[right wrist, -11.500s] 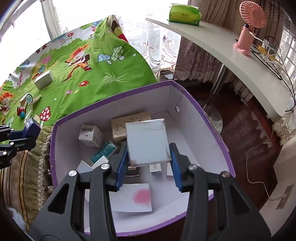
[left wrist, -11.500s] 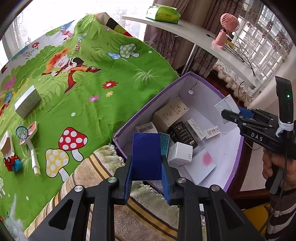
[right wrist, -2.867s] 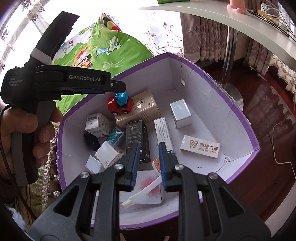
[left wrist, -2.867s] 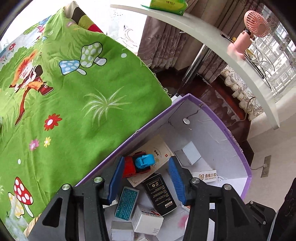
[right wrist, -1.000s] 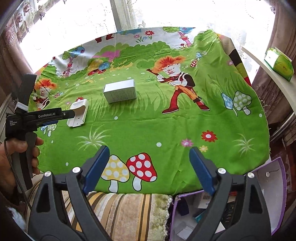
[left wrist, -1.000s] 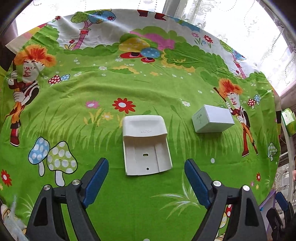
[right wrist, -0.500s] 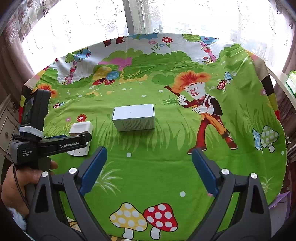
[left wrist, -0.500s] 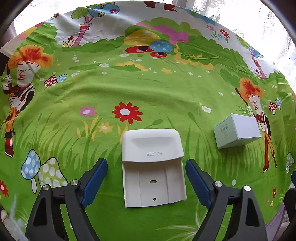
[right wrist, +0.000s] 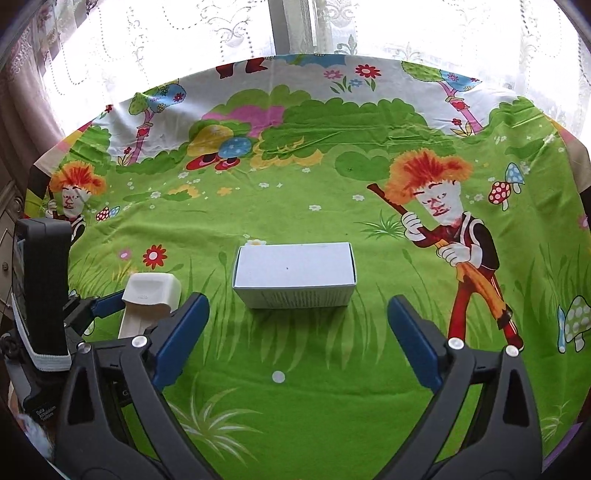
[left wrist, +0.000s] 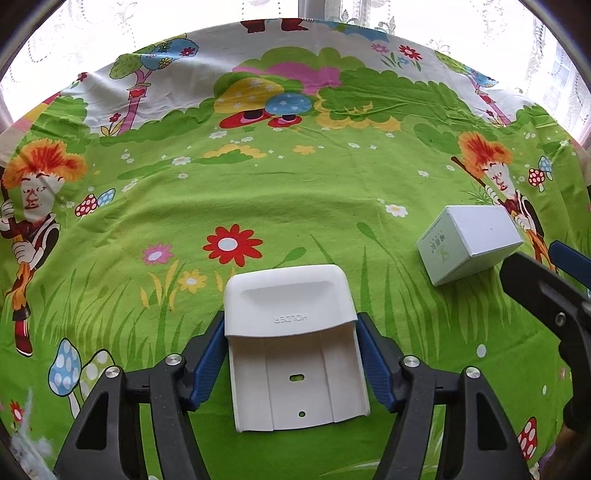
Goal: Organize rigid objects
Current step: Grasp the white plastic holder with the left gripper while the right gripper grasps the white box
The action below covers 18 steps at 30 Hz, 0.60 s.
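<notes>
- Left tool [left wrist: 291, 360]: two black arms with blue pads [left wrist: 207, 363], set down over the white holder. The jaws have just been closing; the pads now stand against the holder's left and right edges, gripping it by its sides.
- White holder [left wrist: 291, 339]: a moulded plastic bracket with the word "HOLDER" on its raised hood and a flat slotted back plate toward the near side. It lies flat on the cloth, at the left of the scene, between the left tool's pads. In the right wrist view it shows at the left [right wrist: 149, 299], partly behind the right tool's left arm.
- White box [right wrist: 295, 275]: a rectangular carton with fine print on its near face, lying flat in the middle of the cloth, to the right of the holder and apart from it. In the left wrist view it sits at the right [left wrist: 469, 243], green lettering on one end.
- Right tool [right wrist: 298, 339]: jaws spread wide and have just been opening a little further, nothing between the pads. It hangs just on the near side of the white box, not touching it.
- Cloth [left wrist: 295, 192]: bright green printed sheet with mushrooms, flowers and orange-haired cartoon figures, covering the surface under both items.
- Curtain [right wrist: 207, 33]: white lace, along the far edge.
</notes>
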Each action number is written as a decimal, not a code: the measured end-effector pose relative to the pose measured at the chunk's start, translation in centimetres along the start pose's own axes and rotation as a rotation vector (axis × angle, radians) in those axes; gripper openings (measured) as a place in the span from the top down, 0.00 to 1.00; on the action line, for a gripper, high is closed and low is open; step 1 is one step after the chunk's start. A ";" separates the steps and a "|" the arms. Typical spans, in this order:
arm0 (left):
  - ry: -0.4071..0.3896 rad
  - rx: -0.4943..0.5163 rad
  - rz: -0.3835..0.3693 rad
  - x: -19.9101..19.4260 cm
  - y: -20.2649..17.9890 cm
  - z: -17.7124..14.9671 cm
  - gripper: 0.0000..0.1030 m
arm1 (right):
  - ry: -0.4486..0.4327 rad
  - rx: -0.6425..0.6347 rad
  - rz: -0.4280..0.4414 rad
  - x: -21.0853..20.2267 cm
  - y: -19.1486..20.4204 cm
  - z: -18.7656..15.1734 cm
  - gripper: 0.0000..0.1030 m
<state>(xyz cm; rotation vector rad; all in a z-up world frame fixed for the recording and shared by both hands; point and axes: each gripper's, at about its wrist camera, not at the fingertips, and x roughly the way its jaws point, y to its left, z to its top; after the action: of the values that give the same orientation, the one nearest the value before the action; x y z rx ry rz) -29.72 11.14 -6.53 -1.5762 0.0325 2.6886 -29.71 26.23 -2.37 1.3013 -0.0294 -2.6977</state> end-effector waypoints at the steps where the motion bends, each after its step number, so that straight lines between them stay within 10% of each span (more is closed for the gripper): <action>1: -0.003 0.002 -0.002 0.0 0.1 0.0 0.36 | 0.002 -0.007 0.001 0.3 0.1 0.1 0.05; 18: -0.015 0.008 -0.012 -0.3 0.4 -0.3 0.37 | 0.065 -0.055 -0.039 5.2 1.4 1.3 0.07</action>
<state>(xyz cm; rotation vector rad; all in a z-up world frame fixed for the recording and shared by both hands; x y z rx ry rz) -29.32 10.77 -6.42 -1.5492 0.0340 2.6872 -33.79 24.08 -5.50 1.3859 0.0778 -2.6664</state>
